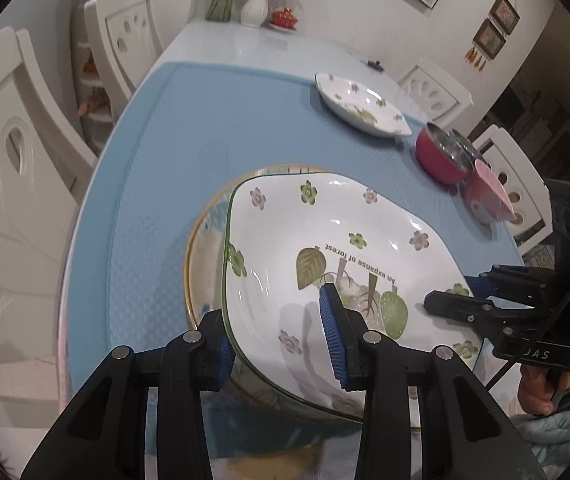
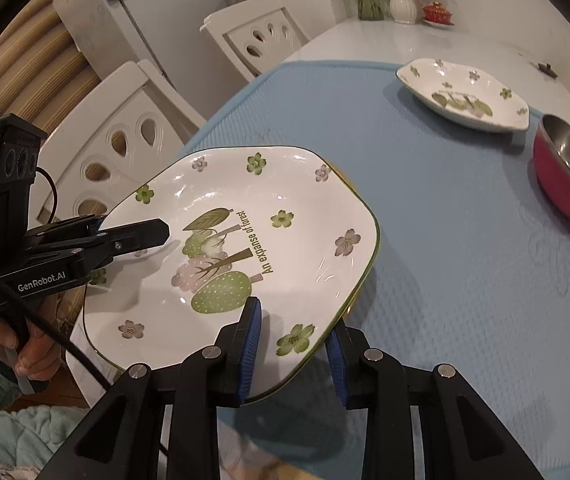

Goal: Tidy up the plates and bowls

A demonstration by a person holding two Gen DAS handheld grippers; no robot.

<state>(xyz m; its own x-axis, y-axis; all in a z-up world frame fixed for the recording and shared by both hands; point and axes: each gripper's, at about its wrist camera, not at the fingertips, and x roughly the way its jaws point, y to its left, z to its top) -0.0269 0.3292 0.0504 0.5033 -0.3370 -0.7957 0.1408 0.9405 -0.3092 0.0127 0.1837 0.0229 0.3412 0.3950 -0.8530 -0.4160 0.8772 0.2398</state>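
The floral plate (image 1: 325, 248), gripped at opposite rims by the left tool (image 1: 281, 344) and the right tool (image 2: 293, 354), hangs over a gold-rimmed plate (image 1: 201, 236) at the worktop's near edge, while a second floral plate (image 1: 361, 106) and a red bowl (image 1: 443, 156) wait unstacked at the far right.

Both views are evenly lit by soft indoor light from overhead, with no dim corners inside the round picture. Small white glints sit on the glossy plate (image 1: 325, 240) ahead of the left gripper (image 1: 281, 344), and its fingers throw pale grey shadows onto it. Fisheye bending curves the chairs (image 1: 13, 184) and table edge (image 2: 325, 40); a black rim frames each view. Focus is fairly sharp throughout.
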